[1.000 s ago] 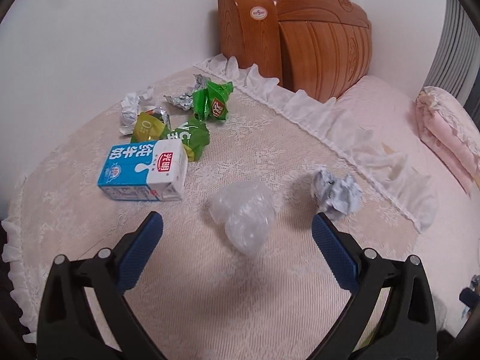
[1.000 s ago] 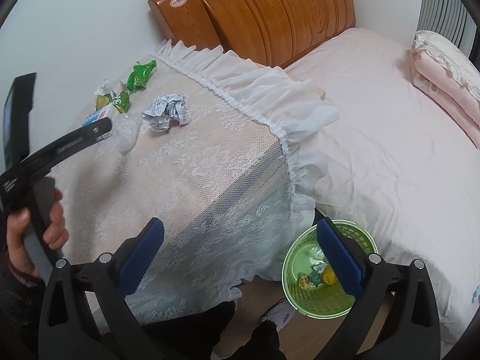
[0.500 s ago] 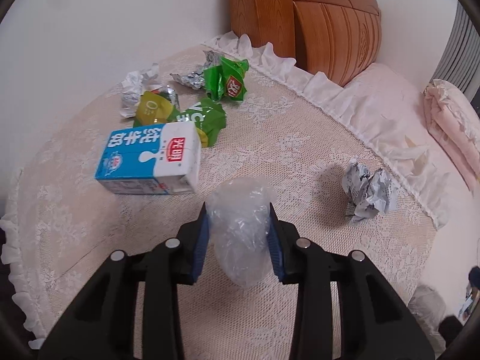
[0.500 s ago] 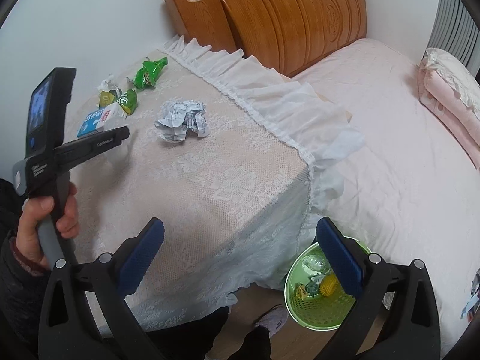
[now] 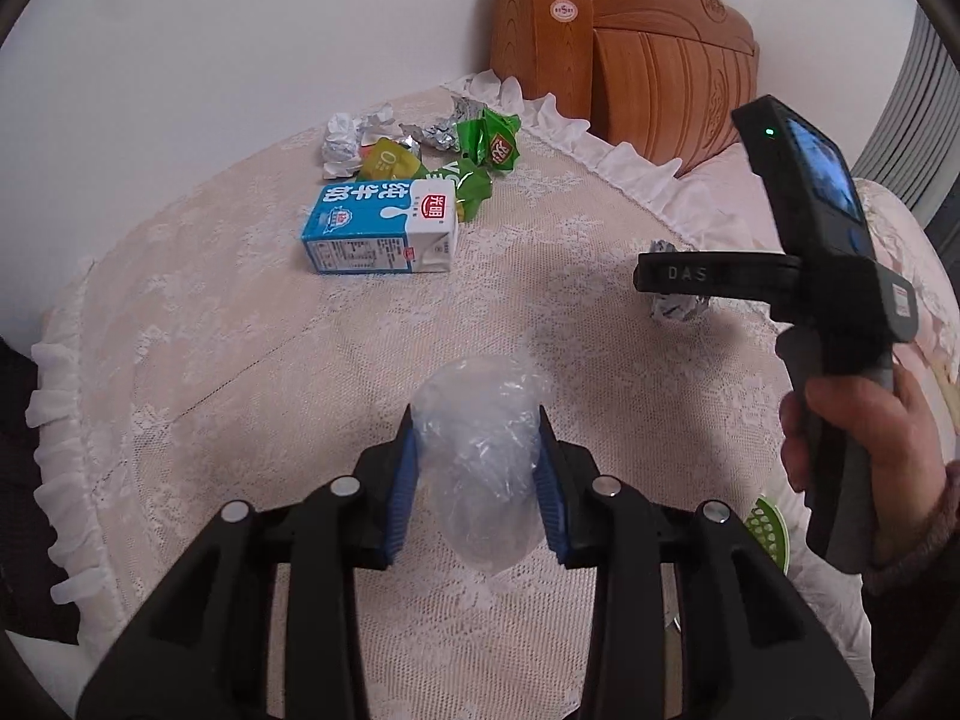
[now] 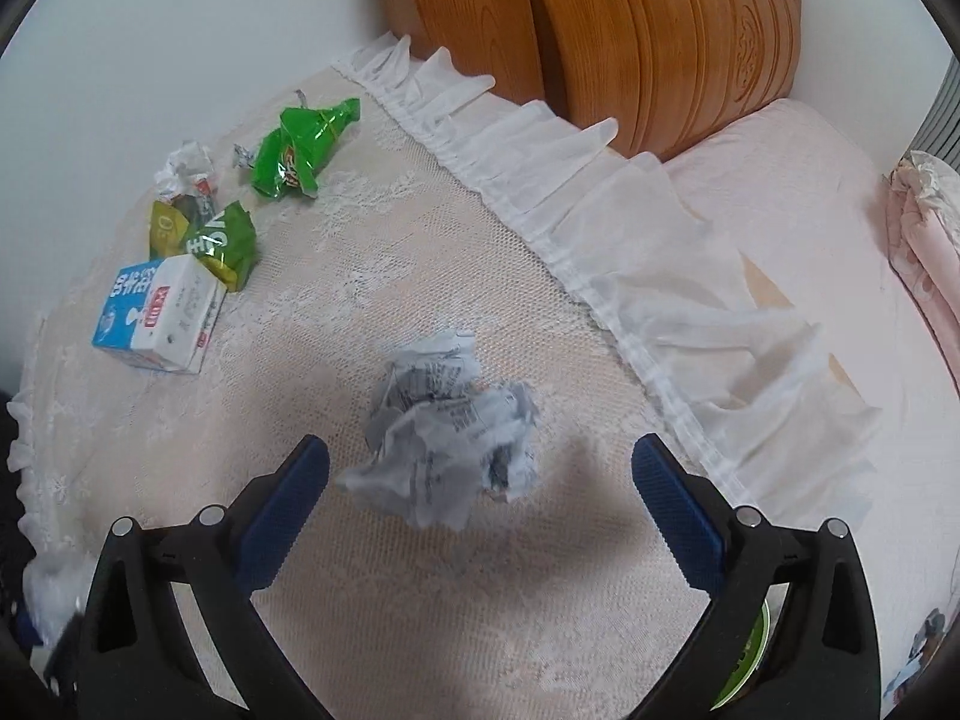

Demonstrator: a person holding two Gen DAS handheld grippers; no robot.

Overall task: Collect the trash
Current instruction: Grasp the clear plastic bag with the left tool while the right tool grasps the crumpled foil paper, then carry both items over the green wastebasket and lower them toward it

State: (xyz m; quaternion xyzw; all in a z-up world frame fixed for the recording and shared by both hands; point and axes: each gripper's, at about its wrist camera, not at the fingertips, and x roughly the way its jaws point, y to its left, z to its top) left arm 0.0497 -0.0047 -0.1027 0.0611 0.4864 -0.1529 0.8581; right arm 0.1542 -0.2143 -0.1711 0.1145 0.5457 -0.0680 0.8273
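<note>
A: While clamped on the clear plastic bag (image 5: 480, 456) at the near edge of the lace-covered bench (image 5: 252, 360), left hand-held gripper (image 5: 477, 474) pictured mid-collection; blue pads pressed to both sides of the bag.

B: Right hand-held gripper (image 6: 480, 498) spread wide, nothing held, poised over the crumpled paper ball (image 6: 450, 426) at the bench's centre.

A: Best done by lowering until both pads flank the ball, then squeezing at its thickest part, clear of the lace.

B: Soft bag likely to slip; worth keeping pressure steady on the way to the green bin (image 5: 768, 531), glimpsed low at right.

A: Left for later, far left: milk carton (image 6: 159, 315), green wrappers (image 6: 300, 147).
</note>
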